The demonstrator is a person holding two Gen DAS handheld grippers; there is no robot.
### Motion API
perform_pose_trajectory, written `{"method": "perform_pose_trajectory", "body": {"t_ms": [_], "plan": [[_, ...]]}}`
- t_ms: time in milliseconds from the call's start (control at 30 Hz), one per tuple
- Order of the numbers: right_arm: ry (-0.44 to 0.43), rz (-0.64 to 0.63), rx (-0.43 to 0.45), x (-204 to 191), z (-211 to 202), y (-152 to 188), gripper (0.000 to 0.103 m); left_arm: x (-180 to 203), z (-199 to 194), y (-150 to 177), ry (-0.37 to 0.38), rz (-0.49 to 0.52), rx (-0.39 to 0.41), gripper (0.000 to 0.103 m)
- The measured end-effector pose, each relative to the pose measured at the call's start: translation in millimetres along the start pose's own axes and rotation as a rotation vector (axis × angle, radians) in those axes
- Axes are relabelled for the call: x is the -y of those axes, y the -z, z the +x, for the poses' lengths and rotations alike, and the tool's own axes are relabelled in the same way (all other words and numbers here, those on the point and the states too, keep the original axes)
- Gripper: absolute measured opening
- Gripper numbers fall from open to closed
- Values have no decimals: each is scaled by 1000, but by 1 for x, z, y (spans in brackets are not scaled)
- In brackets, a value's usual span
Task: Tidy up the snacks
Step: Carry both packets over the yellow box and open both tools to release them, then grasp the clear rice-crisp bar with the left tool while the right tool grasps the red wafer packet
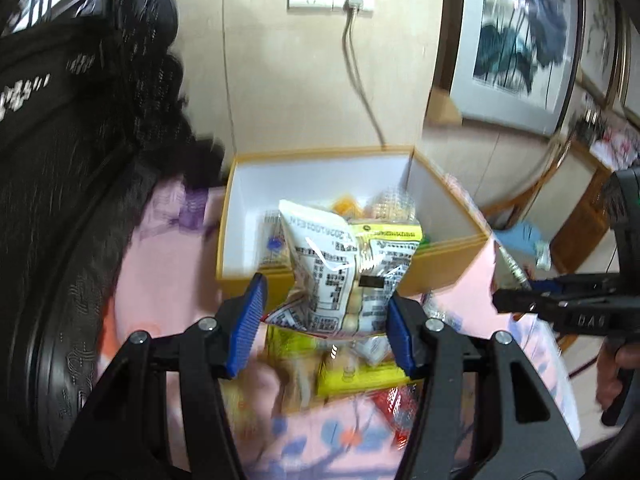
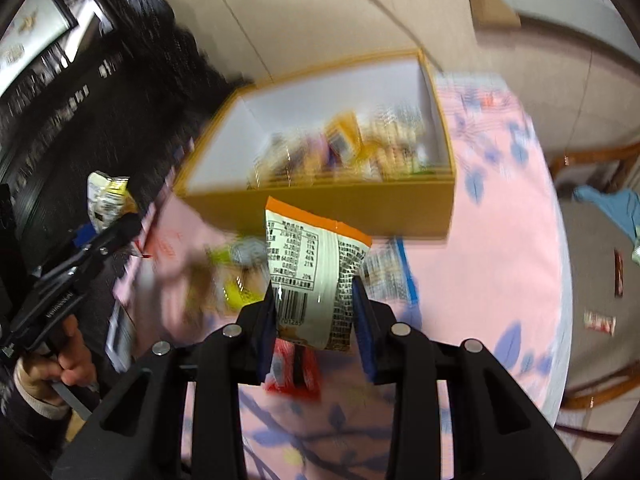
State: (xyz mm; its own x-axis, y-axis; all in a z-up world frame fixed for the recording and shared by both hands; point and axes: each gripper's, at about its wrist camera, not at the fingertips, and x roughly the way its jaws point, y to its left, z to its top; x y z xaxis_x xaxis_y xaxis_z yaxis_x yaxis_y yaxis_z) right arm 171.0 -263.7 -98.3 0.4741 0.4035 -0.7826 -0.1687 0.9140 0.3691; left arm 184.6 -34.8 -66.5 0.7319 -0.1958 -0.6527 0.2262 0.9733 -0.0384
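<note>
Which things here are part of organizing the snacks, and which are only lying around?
Part of the job:
- white-and-yellow snack bag in the left gripper
- orange-topped snack packet in the right gripper
- open yellow box, snacks already inside
- loose packets on the pink tablecloth

Just lying about:
- wall socket and cable
- framed painting
- blue cloth

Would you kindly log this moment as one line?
left gripper: holds white packet | right gripper: holds orange-edged packet | box: part-filled
</note>
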Motion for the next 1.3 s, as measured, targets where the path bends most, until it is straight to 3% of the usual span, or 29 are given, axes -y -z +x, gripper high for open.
{"method": "perform_pose_trajectory", "body": {"t_ms": [200,433,467,500,567,600,633,933,1300], "plan": [[13,-45,121,-11,-16,-60,35,8,9,-60,-4,-2,74,57],[48,-73,186,-13,-7,-110,35,7,35,-108,-47,-1,86,60],[49,-81,190,-13,-3,-118,37,7,44,-117,-74,-1,75,66],[60,-86,188,-14,0,-123,39,7,51,-122,-101,-1,51,95],[134,-69,218,-17,-3,-133,85,8,58,-128,-179,3,32,101],[165,-57,245,-18,-9,-135,96,9,58,-130,-198,6,34,101],[171,-52,259,-19,-12,-134,102,11,57,-130,-228,13,33,101],[143,-17,190,-12,-8,-115,102,14,49,-119,-199,13,11,101],[152,-73,198,-23,-25,-88,102,3,19,-98,-190,-52,31,101]]}}
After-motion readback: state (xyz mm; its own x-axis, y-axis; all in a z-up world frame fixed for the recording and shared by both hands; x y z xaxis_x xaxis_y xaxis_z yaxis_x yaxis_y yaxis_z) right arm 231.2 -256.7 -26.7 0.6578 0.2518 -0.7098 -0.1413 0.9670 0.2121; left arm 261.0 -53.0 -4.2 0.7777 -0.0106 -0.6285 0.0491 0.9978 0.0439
